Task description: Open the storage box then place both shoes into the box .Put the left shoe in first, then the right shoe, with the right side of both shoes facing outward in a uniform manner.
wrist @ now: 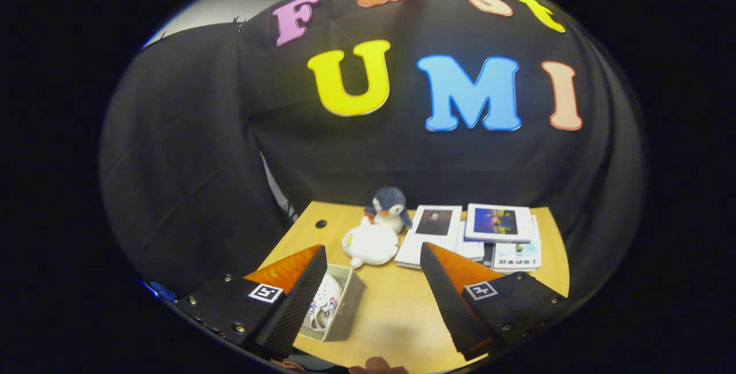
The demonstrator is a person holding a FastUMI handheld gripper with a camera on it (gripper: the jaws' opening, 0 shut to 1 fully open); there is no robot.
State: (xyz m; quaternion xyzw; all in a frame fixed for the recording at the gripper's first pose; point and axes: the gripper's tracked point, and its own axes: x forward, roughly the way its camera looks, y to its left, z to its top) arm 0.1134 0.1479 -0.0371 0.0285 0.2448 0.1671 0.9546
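The box (336,305) sits open near the worktop's (397,316) front left corner, just ahead of the left finger, which partly hides it. At least one white shoe (323,305) with coloured marks lies inside; whether both are in, or which side faces out, I cannot tell. So the task looks well along, perhaps finished. The box is grey, with thin upright walls. The gripper (374,299) hangs above the worktop, fingers spread wide, holding nothing. Plush toys (374,236) and books (477,236) lie along the far edge
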